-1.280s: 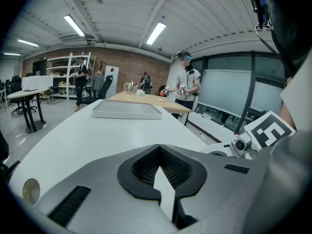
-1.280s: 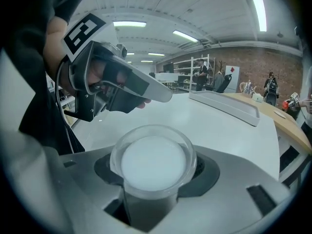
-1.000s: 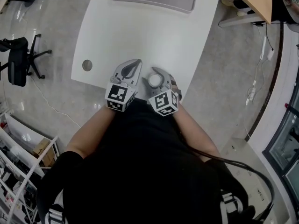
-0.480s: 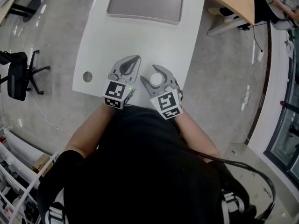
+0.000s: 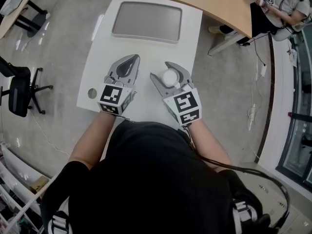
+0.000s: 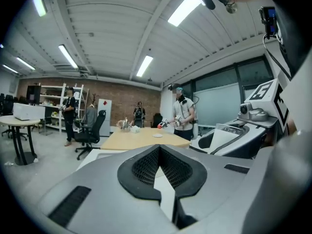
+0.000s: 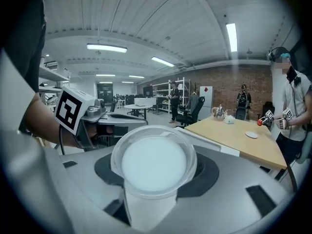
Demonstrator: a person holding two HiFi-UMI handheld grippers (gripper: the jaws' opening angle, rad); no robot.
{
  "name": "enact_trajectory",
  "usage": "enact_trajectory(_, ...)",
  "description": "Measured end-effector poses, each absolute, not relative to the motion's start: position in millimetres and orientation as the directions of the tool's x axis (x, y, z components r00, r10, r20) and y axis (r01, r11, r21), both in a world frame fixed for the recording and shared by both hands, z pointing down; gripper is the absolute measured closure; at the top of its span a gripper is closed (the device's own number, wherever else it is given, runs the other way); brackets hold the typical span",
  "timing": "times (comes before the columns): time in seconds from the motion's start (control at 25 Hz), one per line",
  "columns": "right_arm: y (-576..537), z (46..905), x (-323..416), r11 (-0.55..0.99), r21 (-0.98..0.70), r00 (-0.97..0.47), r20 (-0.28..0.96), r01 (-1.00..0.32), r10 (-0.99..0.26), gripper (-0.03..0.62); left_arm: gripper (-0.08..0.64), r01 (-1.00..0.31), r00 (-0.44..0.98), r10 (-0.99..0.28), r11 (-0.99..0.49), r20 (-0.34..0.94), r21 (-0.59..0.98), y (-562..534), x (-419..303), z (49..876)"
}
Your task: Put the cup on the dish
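A clear plastic cup (image 5: 170,77) with a white inside sits between the jaws of my right gripper (image 5: 165,71), which is shut on it above the near part of the white table (image 5: 146,50). In the right gripper view the cup (image 7: 153,162) fills the space between the jaws, its mouth facing the camera. The dish, a grey rectangular tray (image 5: 146,21), lies at the table's far end, ahead of both grippers. My left gripper (image 5: 127,62) hovers beside the right one, shut and empty; its pads (image 6: 146,167) meet with nothing between them.
A round hole (image 5: 92,93) marks the table's near left corner, and a small white stick-like object (image 5: 97,27) lies left of the tray. A wooden table (image 5: 219,1) stands behind, an office chair (image 5: 19,89) at left. People stand in the background.
Both grippers have moved forward over the table toward the tray, and the view has shifted so the whole tray shows. The right gripper keeps the cup throughout.
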State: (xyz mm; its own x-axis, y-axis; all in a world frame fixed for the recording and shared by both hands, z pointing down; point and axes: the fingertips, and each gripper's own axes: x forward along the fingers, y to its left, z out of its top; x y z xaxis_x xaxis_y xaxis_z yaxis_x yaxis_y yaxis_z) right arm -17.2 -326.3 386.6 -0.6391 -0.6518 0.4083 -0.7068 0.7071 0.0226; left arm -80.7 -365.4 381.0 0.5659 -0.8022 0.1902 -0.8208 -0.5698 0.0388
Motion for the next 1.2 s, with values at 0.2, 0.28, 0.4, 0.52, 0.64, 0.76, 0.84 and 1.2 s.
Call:
enact_trajectory(0.2, -337, 370, -13, 0.699, 0.019, -0.636, 0.397, -0.715, -0.661, 0.341, 0.554, -0.830, 0.555, -0.816, -0.557, 0.164, 0.038, -379, -82, 364)
enact_trajectory(0.28, -342, 369, -15, 0.700, 0.011, -0.639, 0.397, -0.714, -0.658, 0.341, 0.554, -0.833, 0.550, -0.819, -0.552, 0.164, 0.036, -386, -84, 364)
enact_trajectory(0.4, -349, 370, -20, 0.701, -0.002, -0.644, 0.398, -0.713, -0.653, 0.341, 0.554, -0.831, 0.553, -0.819, -0.556, 0.151, 0.028, -395, -84, 355)
enact_trajectory(0.52, -364, 369, -25, 0.697, -0.004, -0.641, 0.397, -0.717, -0.657, 0.341, 0.554, -0.831, 0.554, -0.820, -0.556, 0.143, 0.033, -410, -87, 350)
enact_trajectory(0.64, -388, 366, -30, 0.685, 0.004, -0.629, 0.393, -0.729, -0.671, 0.341, 0.554, -0.832, 0.553, -0.820, -0.554, 0.149, 0.036, -434, -92, 348)
enact_trajectory(0.76, -416, 363, -33, 0.668, 0.019, -0.611, 0.386, -0.744, -0.691, 0.341, 0.554, -0.826, 0.562, -0.812, -0.562, 0.158, 0.052, -460, -94, 345)
enact_trajectory(0.84, -434, 365, -33, 0.658, 0.027, -0.599, 0.388, -0.753, -0.701, 0.341, 0.554, -0.825, 0.563, -0.812, -0.564, 0.154, 0.046, -477, -93, 343)
enact_trajectory(1.2, -507, 390, -45, 0.619, 0.038, -0.552, 0.413, -0.785, -0.725, 0.341, 0.554, -0.840, 0.541, -0.827, -0.541, 0.155, 0.046, -541, -105, 370)
